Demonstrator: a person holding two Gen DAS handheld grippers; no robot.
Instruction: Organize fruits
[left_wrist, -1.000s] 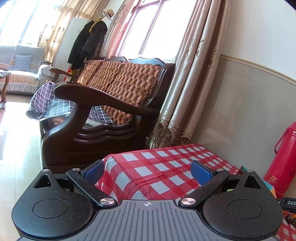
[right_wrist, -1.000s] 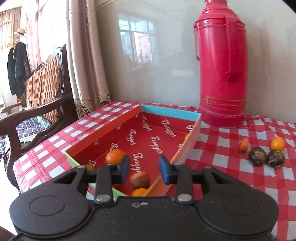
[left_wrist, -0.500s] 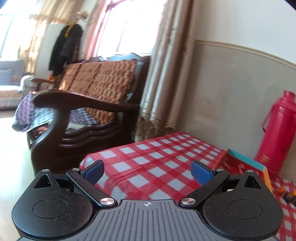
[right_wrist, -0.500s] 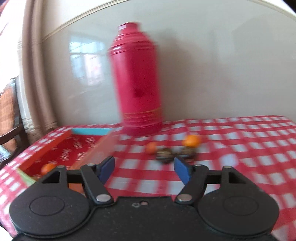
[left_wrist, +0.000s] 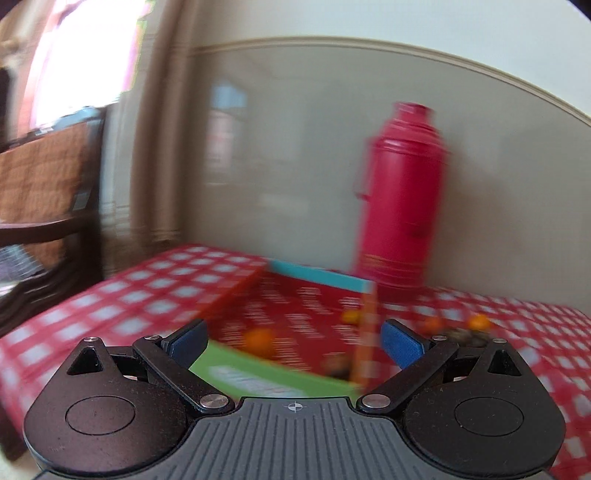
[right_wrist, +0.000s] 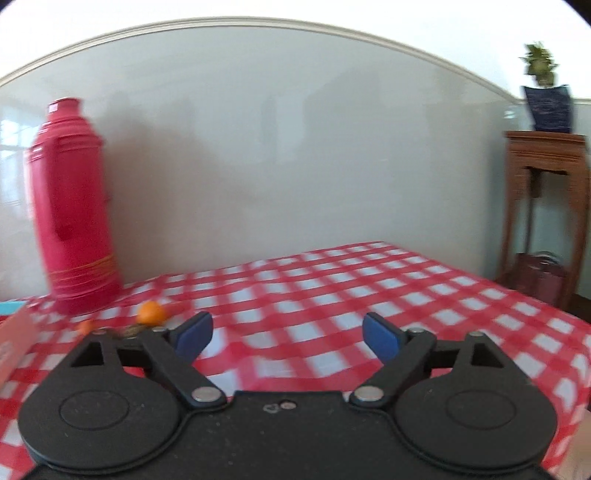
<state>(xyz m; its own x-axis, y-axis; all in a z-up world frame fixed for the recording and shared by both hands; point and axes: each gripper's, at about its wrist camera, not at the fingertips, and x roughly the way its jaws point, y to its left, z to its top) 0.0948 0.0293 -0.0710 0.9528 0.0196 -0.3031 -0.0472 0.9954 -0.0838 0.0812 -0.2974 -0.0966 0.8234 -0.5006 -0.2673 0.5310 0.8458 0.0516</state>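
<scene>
A shallow red box (left_wrist: 295, 314) with green, orange and blue walls lies on the checked table. It holds an orange fruit (left_wrist: 260, 339), a smaller one (left_wrist: 349, 316) and a brown fruit (left_wrist: 334, 363). My left gripper (left_wrist: 293, 341) is open and empty just in front of the box. Loose orange fruits (left_wrist: 480, 322) and dark fruits (left_wrist: 463, 335) lie right of the box. In the right wrist view an orange fruit (right_wrist: 150, 312) and a smaller one (right_wrist: 86, 325) lie at the left. My right gripper (right_wrist: 288, 334) is open and empty over bare tablecloth.
A tall red thermos (left_wrist: 400, 199) stands behind the box by the wall; it also shows in the right wrist view (right_wrist: 70, 236). A wooden armchair (left_wrist: 44, 206) stands left of the table. A wooden stand (right_wrist: 543, 206) with a potted plant is beyond the table's right edge.
Both grippers have swung to the right. The left view now faces the box instead of the armchair. The right gripper has opened wider and turned away from the box toward bare tablecloth.
</scene>
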